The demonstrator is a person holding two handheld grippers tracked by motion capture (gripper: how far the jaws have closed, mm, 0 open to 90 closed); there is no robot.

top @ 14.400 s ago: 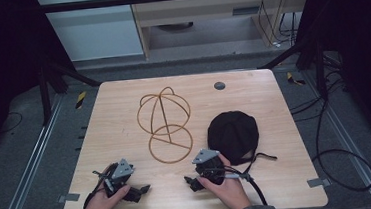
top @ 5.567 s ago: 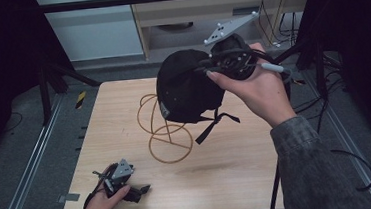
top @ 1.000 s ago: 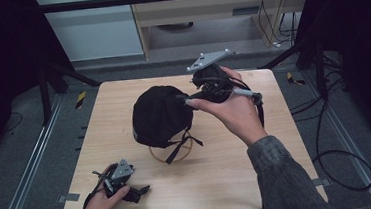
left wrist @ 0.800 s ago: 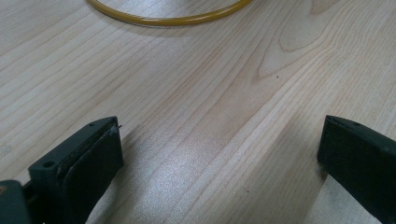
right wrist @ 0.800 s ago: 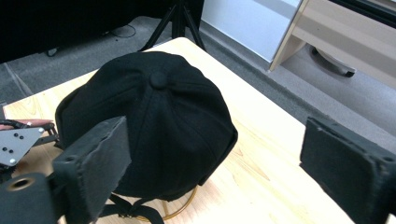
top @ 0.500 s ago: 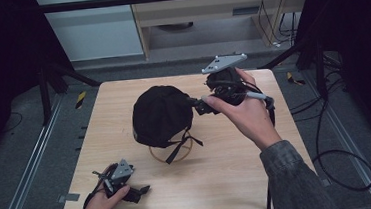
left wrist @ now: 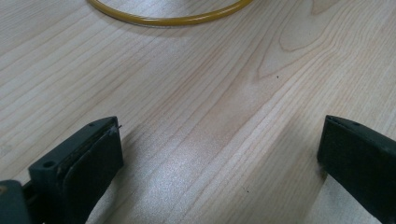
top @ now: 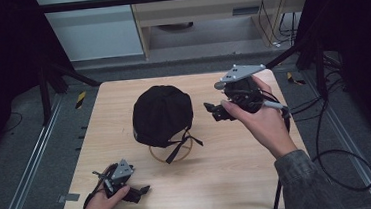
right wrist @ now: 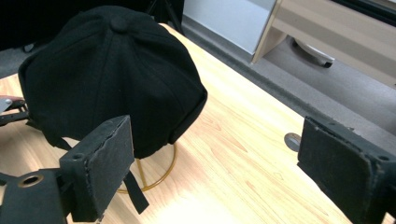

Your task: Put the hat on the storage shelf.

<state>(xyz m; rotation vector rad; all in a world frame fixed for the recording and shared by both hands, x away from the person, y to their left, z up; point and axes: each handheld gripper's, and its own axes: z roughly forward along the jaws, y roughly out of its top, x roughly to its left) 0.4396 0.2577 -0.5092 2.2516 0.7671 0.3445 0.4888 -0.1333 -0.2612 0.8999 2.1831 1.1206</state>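
Observation:
A black cap (top: 162,115) sits on a gold wire stand (top: 171,156) in the middle of the wooden table (top: 239,180). Its strap hangs down at the front. My right gripper (top: 212,111) hovers just right of the cap, apart from it and pointing at it. In the right gripper view the cap (right wrist: 107,70) lies ahead at the left, and my right gripper (right wrist: 219,149) is open with nothing between the jaws, which have just been closing slightly. My left gripper (top: 140,192) rests open at the table's front left. The left gripper view shows bare wood ahead of the left gripper (left wrist: 219,144) and the stand's ring (left wrist: 173,19).
A small metal disc (right wrist: 292,140) is set in the tabletop near the far right edge. A black cable (top: 338,162) trails off the table's right side. Dark frame rails and a low shelf unit (top: 207,17) stand beyond the far edge.
My right gripper has drawn back to the right and slightly down, away from the cap's rim. The cap stays on the stand. The left gripper has not moved.

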